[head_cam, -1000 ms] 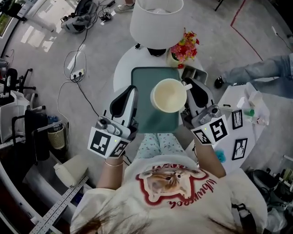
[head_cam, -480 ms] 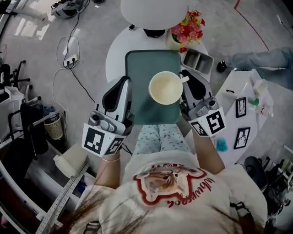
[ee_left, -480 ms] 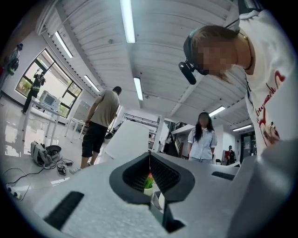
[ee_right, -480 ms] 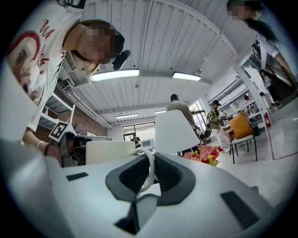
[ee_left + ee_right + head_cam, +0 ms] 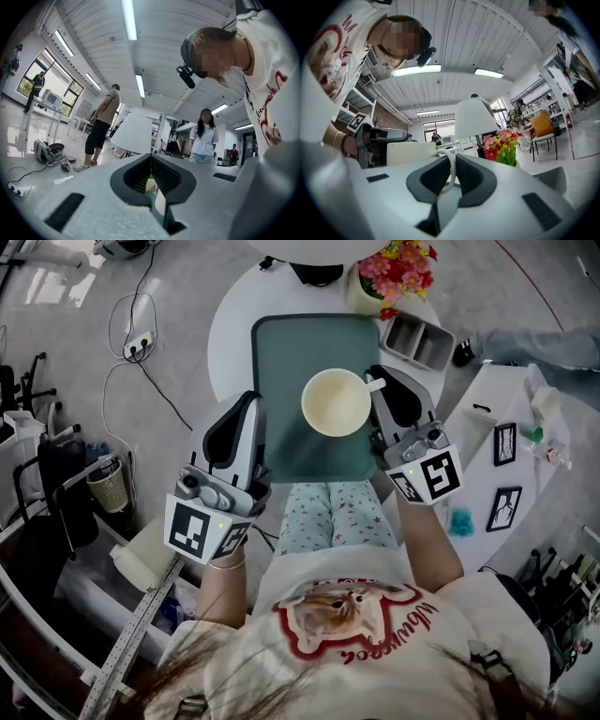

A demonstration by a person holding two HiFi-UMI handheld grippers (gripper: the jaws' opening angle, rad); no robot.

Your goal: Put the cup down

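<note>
1. Grey flooring surrounds a round white table (image 5: 228, 329), and a dark green rectangular tray with rounded corners (image 5: 291, 343) lies on that table, directly in front of the seated person.
2. A cream-coloured round cup (image 5: 336, 402) sits over the right half of the tray with its mouth facing up and its inside bare. Its thin loop handle (image 5: 375, 384) points to the person's right.
3. The right gripper (image 5: 380, 390) is pinched on that handle. In the right gripper view the pale loop (image 5: 450, 168) stands upright between the dark pads of the right gripper (image 5: 449, 157), which press on it from both sides. The cup's side wall (image 5: 411, 152) shows just beyond them.
4. Neither view shows whether the cup's base touches the tray or hangs just above it.
5. The left gripper (image 5: 249, 401) lies at the tray's left edge with its tips over the rim, apart from the cup. In the left gripper view its jaws (image 5: 151, 157) are pressed together at the tips, with nothing between them.
6. A bunch of red, pink and yellow flowers (image 5: 403, 263) stands at the table's far edge, just beyond the tray's far right corner, and a white conical lampshade (image 5: 474, 119) rises beside the flowers.
7. A grey two-compartment box (image 5: 417, 341) sits to the right of the tray.
8. A black cable with a power strip (image 5: 131, 338) trails across the floor at left.
</note>
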